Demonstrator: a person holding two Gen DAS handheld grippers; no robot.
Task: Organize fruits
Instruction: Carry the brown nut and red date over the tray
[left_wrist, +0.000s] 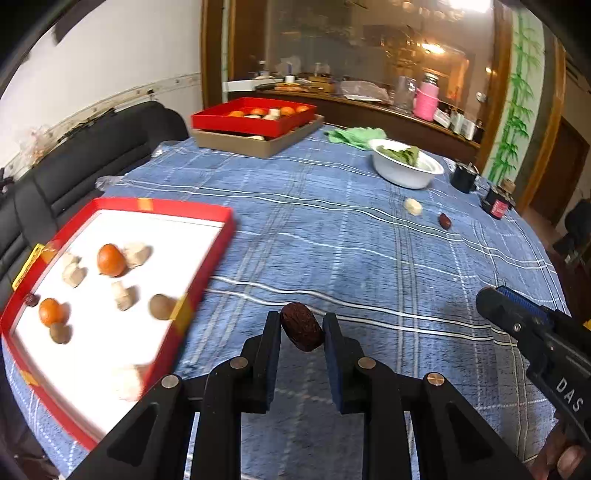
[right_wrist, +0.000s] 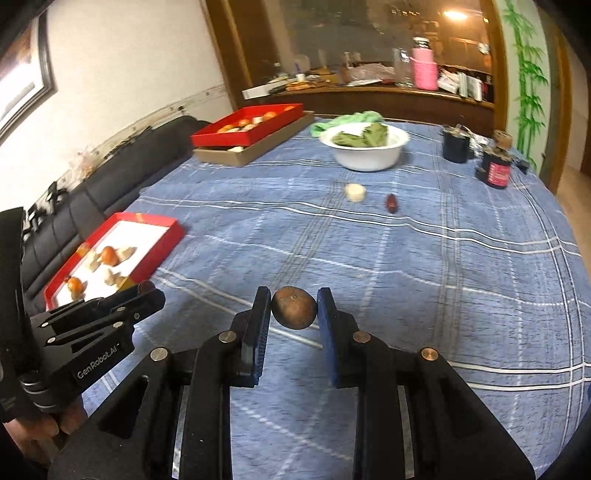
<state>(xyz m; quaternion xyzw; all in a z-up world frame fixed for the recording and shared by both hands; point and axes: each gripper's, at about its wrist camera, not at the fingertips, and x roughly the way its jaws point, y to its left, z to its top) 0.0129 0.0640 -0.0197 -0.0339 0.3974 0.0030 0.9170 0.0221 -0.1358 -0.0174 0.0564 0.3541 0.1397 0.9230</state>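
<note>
You had a dark date (left_wrist: 302, 328) pinched in your left gripper (left_wrist: 301, 332) and a brown longan (right_wrist: 294, 307) in your right gripper (right_wrist: 293, 308); both needed carrying low over the red tray (left_wrist: 207, 273) before release

left gripper (left_wrist: 301, 325): black angular frame, round silver rivets at the joints, dark blue pads
right gripper (right_wrist: 293, 301): black frame, copper-toned rivets, ribbed blue pads
markings: white "GenRobot.AI" on the left body, "DAS" on the right
fingers (left_wrist: 565, 459): bare
</note>
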